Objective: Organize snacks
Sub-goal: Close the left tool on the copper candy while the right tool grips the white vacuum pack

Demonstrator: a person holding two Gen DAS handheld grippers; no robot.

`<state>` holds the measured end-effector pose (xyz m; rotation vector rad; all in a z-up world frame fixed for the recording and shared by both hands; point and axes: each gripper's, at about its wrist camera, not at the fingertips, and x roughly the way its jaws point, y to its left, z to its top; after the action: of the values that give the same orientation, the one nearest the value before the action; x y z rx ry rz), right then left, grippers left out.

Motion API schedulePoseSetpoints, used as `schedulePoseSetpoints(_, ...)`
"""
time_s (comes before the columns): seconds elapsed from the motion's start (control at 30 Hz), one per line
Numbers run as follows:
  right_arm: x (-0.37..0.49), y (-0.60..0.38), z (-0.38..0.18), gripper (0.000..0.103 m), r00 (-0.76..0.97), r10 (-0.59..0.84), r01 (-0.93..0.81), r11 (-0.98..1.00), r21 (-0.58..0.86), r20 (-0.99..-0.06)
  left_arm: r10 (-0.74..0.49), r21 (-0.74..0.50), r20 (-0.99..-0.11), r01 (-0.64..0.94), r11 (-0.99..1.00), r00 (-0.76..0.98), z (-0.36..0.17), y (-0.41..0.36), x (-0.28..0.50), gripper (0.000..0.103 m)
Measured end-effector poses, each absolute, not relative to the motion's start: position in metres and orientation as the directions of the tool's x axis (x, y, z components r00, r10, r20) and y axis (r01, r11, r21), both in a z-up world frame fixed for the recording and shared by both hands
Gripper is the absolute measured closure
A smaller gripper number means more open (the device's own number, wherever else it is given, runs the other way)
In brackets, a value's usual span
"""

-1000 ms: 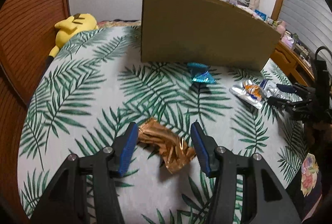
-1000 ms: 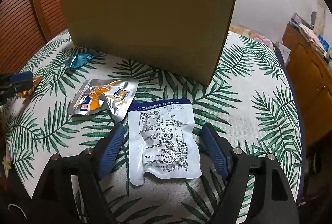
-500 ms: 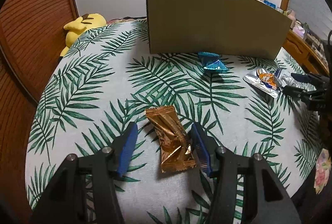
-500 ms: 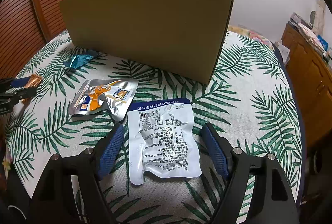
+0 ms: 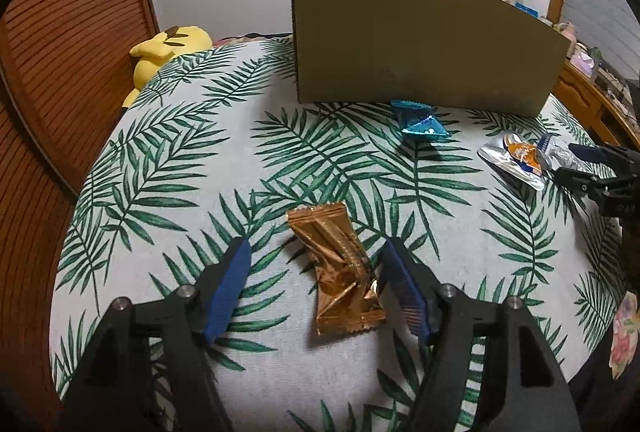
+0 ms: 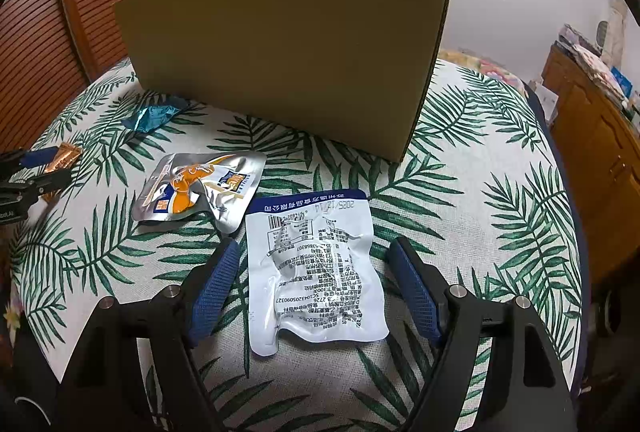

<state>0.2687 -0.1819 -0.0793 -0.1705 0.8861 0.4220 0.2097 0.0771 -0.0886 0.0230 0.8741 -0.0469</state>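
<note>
The left tool [image 5: 316, 268] has just been widening around the copper candy wrapper [image 5: 340, 268], now loose on the desk [image 5: 168, 160]; the right tool [image 6: 316, 272] straddles, ungripped, the white pouch [image 6: 316, 264].

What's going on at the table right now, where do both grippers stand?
Snack sorting, nothing lifted yet. The left gripper straddles the copper wrapper on the leaf-print tablecloth; its jaws have just been opening, and it has no grip. The right gripper sits open around the white pouch. The silver pouch and blue candy lie before the cardboard box.
</note>
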Motion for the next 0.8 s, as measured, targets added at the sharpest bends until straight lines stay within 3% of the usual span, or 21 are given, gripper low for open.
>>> schedulePoseSetpoints(0.2,0.269,-0.182,-0.079,0.024,0.557,0.286,-0.425,0.905,0.028,-0.78,-0.07,-0.013,-0.765,0.094,0.996,0.641,-0.086,0.073,0.203,0.054)
schedulePoseSetpoints(0.33,0.269,-0.182,-0.079,0.024,0.557,0.286,-0.425,0.905,0.029,-0.78,-0.077,-0.016,-0.763,0.1,0.995,0.642,-0.084,0.07,0.199,0.076)
schedulePoseSetpoints(0.53,0.269,-0.182,-0.079,0.024,0.557,0.286,-0.425,0.905,0.029,-0.78,-0.115,-0.052,-0.752,0.115,0.992,0.649,-0.082,0.07,0.196,0.082)
schedulePoseSetpoints(0.8,0.269,-0.182,-0.079,0.024,0.556,0.286,-0.425,0.905,0.029,-0.781,-0.175,-0.094,-0.729,0.157,0.983,0.662,-0.07,0.061,0.192,0.082)
